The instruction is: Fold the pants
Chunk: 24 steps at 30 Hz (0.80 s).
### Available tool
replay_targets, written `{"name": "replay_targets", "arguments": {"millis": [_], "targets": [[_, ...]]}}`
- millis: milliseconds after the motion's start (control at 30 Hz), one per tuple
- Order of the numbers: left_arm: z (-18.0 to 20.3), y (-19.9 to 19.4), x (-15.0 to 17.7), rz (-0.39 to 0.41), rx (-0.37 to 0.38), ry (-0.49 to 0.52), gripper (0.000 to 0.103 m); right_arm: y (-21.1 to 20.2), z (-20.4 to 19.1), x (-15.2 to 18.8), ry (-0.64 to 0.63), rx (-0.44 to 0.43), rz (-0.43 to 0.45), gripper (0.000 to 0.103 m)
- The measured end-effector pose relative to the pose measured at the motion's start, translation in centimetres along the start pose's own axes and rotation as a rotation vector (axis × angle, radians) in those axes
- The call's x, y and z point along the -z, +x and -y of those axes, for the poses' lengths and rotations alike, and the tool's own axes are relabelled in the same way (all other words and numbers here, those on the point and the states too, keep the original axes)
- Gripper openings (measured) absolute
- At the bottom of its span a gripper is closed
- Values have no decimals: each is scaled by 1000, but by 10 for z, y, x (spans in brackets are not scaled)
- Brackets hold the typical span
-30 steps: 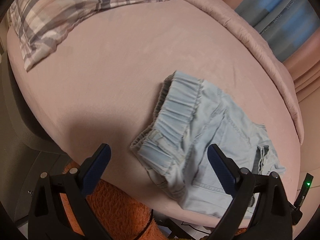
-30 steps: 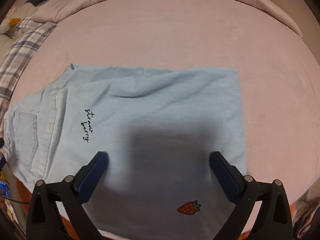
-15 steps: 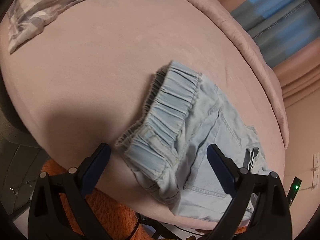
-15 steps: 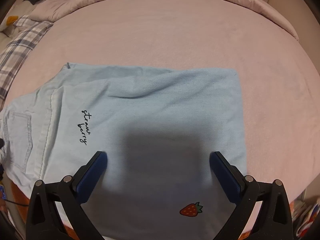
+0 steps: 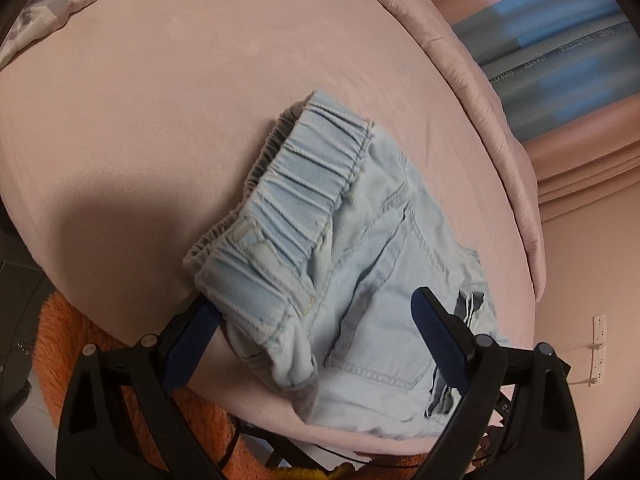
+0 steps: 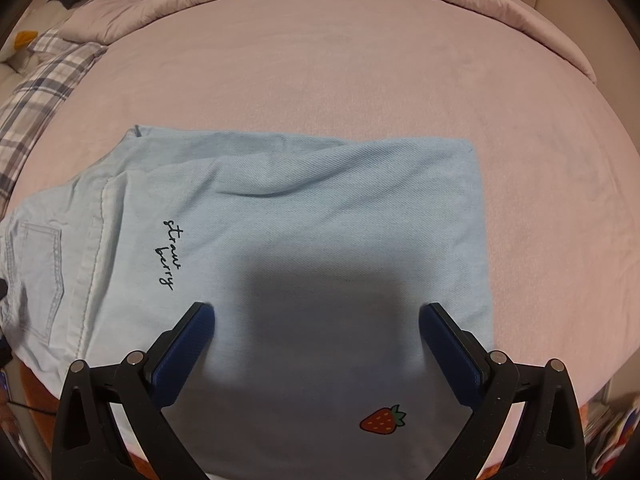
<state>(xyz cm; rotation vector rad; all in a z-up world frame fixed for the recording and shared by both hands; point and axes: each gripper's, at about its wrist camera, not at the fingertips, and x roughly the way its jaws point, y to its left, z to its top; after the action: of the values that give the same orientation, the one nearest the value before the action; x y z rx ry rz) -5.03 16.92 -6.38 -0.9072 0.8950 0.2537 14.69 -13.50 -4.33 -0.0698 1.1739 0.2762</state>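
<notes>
1. The pants [image 6: 304, 240], pale blue with a strawberry print [image 6: 383, 420], lay on the pink bed [image 6: 360, 80], filling the lower half of the right wrist view, legs already doubled over each other.
2. In the left wrist view the elastic waistband [image 5: 296, 208] sat in the middle of the frame, its near corner drooping over the bed's lower edge.
3. The left hand-held gripper [image 5: 312, 320] was spread wide and held nothing; its left finger looked tucked under the waistband corner, the other above the back pocket [image 5: 380, 320].
4. The right hand-held gripper [image 6: 316, 320] was likewise wide open and empty, poised over the leg cloth; whether its fingers touched the fabric could not be told.
5. Risks, as I judged them:
   - The left one closing there might catch only one layer, so the waist would sag open when lifted.
   - The overhanging corner could slide off toward the orange rug [image 5: 72, 340] at lower left.
   - Uneven lifting between the two could skew the fold and rumple the crease near the centre.
</notes>
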Motion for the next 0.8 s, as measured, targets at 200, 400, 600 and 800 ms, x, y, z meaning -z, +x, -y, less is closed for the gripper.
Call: {"name": "replay_targets", "arguments": {"millis": [200, 400, 600, 800], "targets": [[16, 4, 7, 40, -101, 76, 79, 1, 1, 1, -1, -2, 7, 102], [17, 7, 8, 49, -135, 82, 60, 1, 3, 2, -5, -6, 14, 102], [21, 7, 6, 30, -73, 67, 31, 2, 4, 3, -7, -6, 18, 102], [50, -7, 9, 85, -93, 144, 26, 1, 4, 2, -8, -10, 16, 102]]}}
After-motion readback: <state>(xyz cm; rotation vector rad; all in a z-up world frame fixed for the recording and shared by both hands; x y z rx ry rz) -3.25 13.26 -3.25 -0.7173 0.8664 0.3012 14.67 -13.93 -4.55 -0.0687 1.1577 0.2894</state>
